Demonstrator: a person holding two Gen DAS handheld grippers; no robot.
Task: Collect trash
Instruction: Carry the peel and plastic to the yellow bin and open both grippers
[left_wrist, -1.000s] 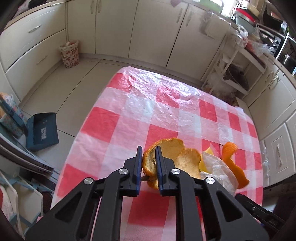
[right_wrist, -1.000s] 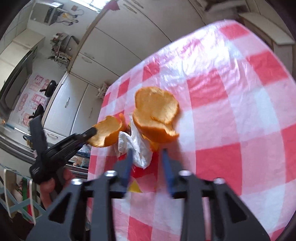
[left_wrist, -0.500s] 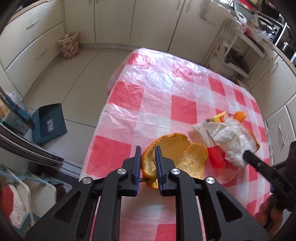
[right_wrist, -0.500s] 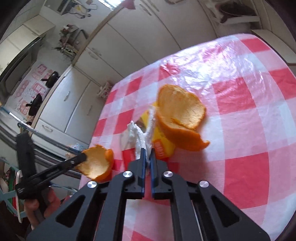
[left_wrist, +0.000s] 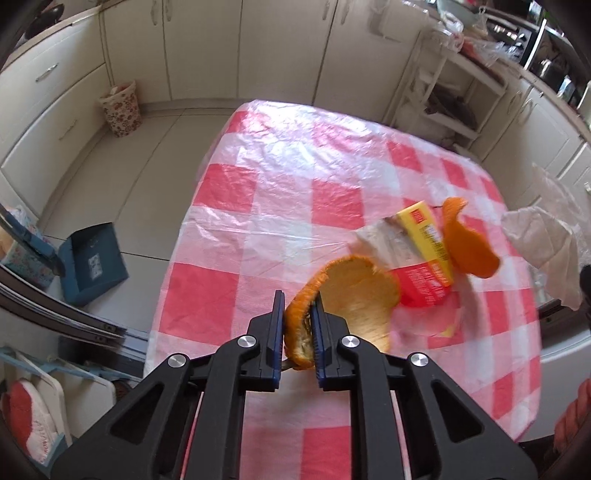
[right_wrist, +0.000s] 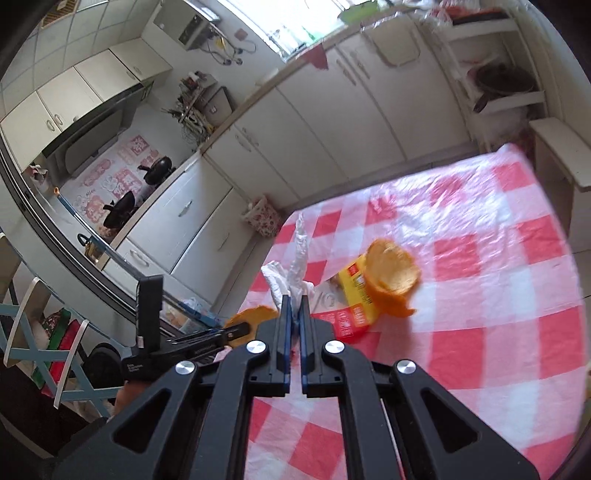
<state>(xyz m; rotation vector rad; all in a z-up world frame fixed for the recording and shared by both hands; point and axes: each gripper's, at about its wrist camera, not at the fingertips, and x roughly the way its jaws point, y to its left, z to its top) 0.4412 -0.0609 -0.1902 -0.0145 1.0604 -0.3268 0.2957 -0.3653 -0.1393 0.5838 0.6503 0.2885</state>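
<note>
Right gripper (right_wrist: 294, 308) raised, clamping white bag (right_wrist: 300, 254) | left gripper (left_wrist: 297, 314) pinches peel (left_wrist: 354, 291)

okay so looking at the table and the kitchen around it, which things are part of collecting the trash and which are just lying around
Part of the job:
- orange peel, pinched in the left gripper
- white plastic wrapper, pinched in the right gripper
- second orange peel, on the table
- yellow and red packet, on the table
- floral bin, on the floor

Just lying about:
- blue box on the floor
- pans on the counter
</note>
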